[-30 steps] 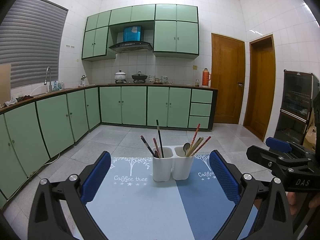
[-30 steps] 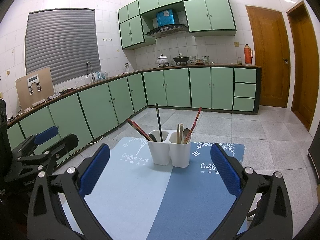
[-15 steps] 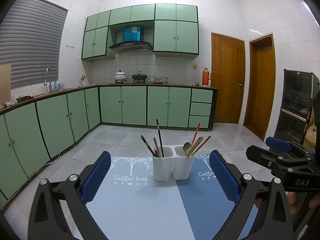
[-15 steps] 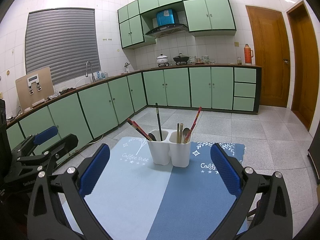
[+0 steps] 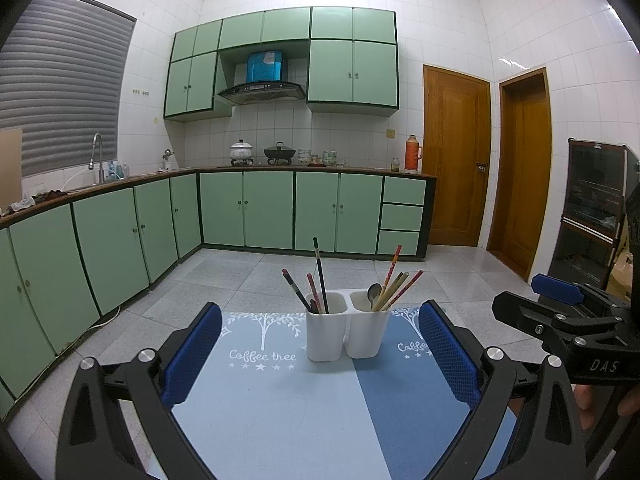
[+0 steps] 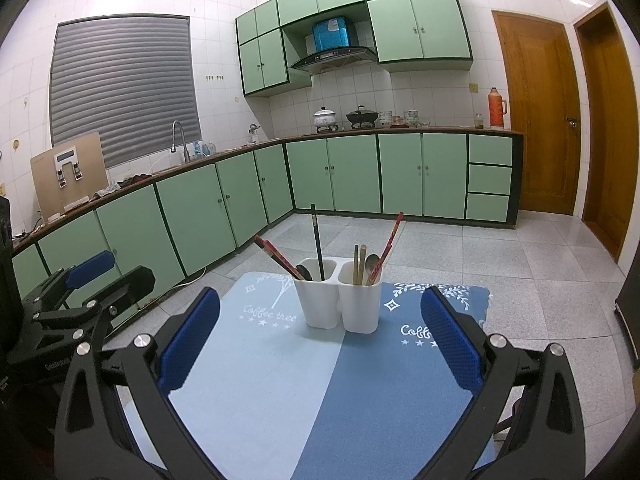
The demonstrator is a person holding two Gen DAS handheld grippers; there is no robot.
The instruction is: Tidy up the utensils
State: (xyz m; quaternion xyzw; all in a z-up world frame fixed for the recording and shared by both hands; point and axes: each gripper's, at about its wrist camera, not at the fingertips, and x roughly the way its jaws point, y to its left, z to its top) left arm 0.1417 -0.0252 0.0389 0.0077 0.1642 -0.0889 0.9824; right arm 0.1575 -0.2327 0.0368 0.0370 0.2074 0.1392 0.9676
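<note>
A white two-cup utensil holder (image 5: 346, 334) (image 6: 340, 300) stands upright on a blue two-tone mat (image 5: 280, 408) (image 6: 280, 380). Its left cup holds dark and red chopsticks (image 5: 318, 280) (image 6: 318, 240) and a dark spoon (image 6: 304, 272). The right cup holds a metal spoon (image 5: 374, 294) (image 6: 372, 264), wooden chopsticks (image 6: 358, 264) and red chopsticks (image 5: 400, 284). My left gripper (image 5: 320, 356) is open and empty, well short of the holder. My right gripper (image 6: 320, 340) is open and empty too, also short of it. Each shows at the edge of the other's view.
The mat covers a small table whose far edge lies just behind the holder. Beyond are a tiled floor (image 5: 248, 272), green L-shaped base cabinets (image 5: 248, 210), a sink tap (image 5: 96, 156), two wooden doors (image 5: 456, 160) and a dark glass-fronted cabinet (image 5: 592, 216) at right.
</note>
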